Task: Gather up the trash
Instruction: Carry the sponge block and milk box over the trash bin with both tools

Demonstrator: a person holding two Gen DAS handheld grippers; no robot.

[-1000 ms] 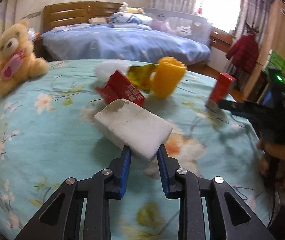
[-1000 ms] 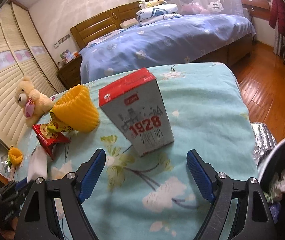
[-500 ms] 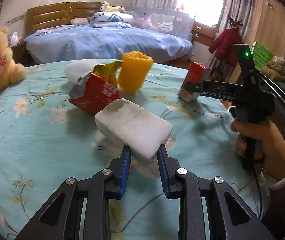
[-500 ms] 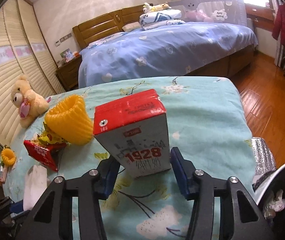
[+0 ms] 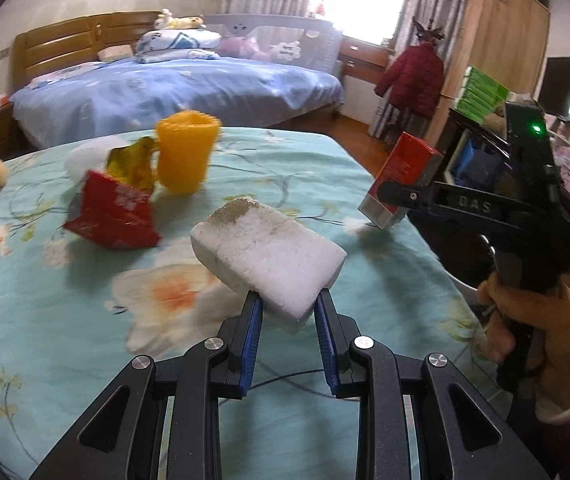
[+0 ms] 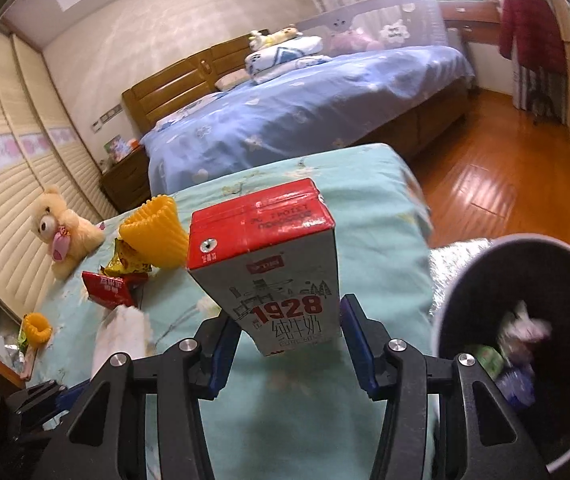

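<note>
My left gripper (image 5: 288, 312) is shut on a white foam block (image 5: 269, 258), held above the floral bedspread (image 5: 65, 320). My right gripper (image 6: 290, 332) is shut on a red-topped grey milk carton (image 6: 273, 268) marked 1928, lifted off the bed. The same carton (image 5: 399, 180) shows at the right of the left wrist view, clamped in the right gripper (image 5: 395, 196) that a hand (image 5: 533, 320) holds. A dark trash bin (image 6: 525, 344) with wrappers inside stands just right of the carton. A red snack wrapper (image 5: 113, 216), a yellow-green wrapper (image 5: 131, 164) and a yellow foam sleeve (image 5: 185, 156) lie on the bed.
A plush bear (image 6: 61, 228) sits at the bed's left side beside slatted wardrobe doors (image 6: 1, 208). A small yellow ring (image 6: 36, 326) lies near the left edge. A blue bed (image 6: 305, 108) stands behind, with wooden floor (image 6: 485, 184) to the right.
The right gripper closed on the milk carton and lifted it off the bed toward the bin. The left gripper carried the foam block to the right, keeping its grip.
</note>
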